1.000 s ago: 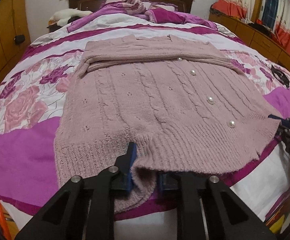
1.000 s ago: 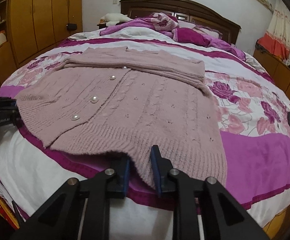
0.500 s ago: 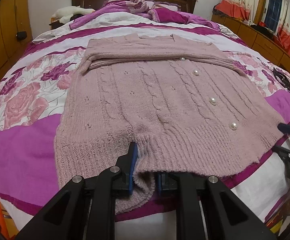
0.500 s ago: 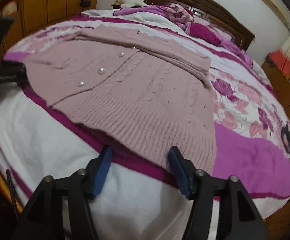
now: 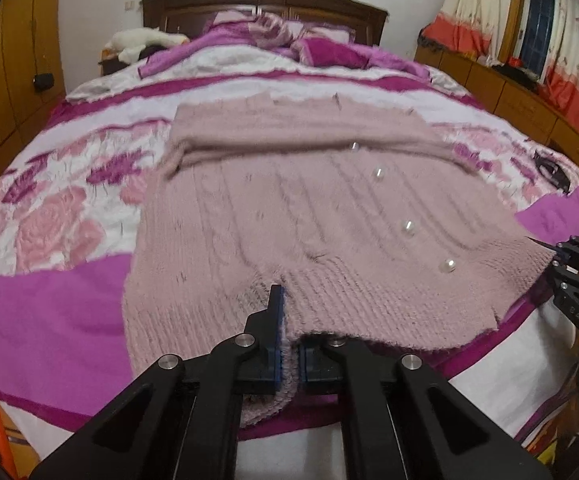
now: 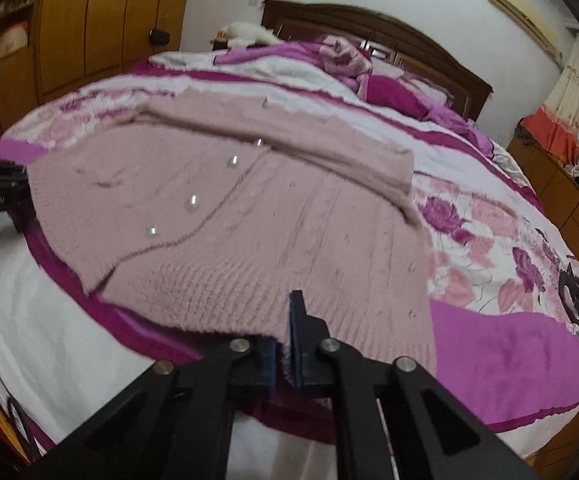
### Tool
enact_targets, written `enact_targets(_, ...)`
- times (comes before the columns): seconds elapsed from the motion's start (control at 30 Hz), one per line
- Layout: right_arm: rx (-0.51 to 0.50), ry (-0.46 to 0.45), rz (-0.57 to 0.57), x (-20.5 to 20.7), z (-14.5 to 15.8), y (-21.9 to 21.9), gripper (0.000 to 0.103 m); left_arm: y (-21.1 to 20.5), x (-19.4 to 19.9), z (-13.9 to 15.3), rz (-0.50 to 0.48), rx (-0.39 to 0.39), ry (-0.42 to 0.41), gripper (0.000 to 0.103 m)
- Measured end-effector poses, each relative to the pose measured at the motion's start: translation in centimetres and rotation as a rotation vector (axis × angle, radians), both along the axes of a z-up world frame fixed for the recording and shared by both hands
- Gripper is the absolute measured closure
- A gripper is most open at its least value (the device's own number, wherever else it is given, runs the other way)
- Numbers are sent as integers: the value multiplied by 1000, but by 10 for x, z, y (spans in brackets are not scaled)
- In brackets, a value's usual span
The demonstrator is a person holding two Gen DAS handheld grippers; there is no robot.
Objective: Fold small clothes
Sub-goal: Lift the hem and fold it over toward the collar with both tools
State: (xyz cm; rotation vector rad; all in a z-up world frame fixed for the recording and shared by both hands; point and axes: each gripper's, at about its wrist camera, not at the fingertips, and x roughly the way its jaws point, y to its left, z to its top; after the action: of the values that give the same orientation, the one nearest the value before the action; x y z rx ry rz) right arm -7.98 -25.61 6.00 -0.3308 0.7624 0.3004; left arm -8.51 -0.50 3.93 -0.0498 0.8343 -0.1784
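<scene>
A pink knitted cardigan (image 5: 289, 216) lay spread flat on a bed (image 5: 49, 300) with a purple, pink and white flowered cover, its ribbed hem toward the foot of the bed and its folded-over sleeves forming a band across the top. In the left wrist view, at 9 o'clock, the cover showed large pink roses beside the cardigan's edge. At 6 o'clock the left gripper (image 5: 288, 356) was pinched tight on the hem, a fold of the knit bunched between its blue pads and hanging a little below them. Toward 3 o'clock a row of four pearl buttons (image 5: 408, 228) ran slantwise up the front, and at the far edge the right gripper (image 5: 569, 264) met the hem's corner. In the right wrist view the cardigan (image 6: 249, 208) filled the middle, with the other tool's black body at 9 o'clock beside the hem. At 6 o'clock the right gripper (image 6: 284, 354) was pressed together on the ribbed hem, pink knit caught between its pads. At 3 o'clock a small black object (image 6: 577, 300) lay on the cover, well apart from the cardigan. A dark wooden headboard (image 6: 409, 32) stood at 12 o'clock.
</scene>
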Motion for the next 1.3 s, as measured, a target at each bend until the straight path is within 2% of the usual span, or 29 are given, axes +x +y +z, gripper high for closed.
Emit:
enact_targets(0.2, 27, -58, -8, 7, 21, 1, 98, -1, 4, 24, 11, -6, -68, 103)
enact_targets(0.5, 58, -106, -27, 20, 47, 2, 98, -3, 14, 50, 11, 2, -125, 103)
enact_targets(0.7, 47, -175, -32, 39, 76, 6, 98, -4, 37, 82, 22, 16, -202, 103)
enact_targets(0.93, 25, -243, -55, 84, 115, 11, 98, 3, 80, 116, 55, -26, -245, 103)
enact_targets(1.13, 10, -284, -81, 128, 137, 16, 98, 1, 120, 134, 55, 20, -279, 103)
enact_targets(1.3, -8, -286, -95, 171, 136, 22, 98, 3, 157, 130, 62, 47, -267, 103)
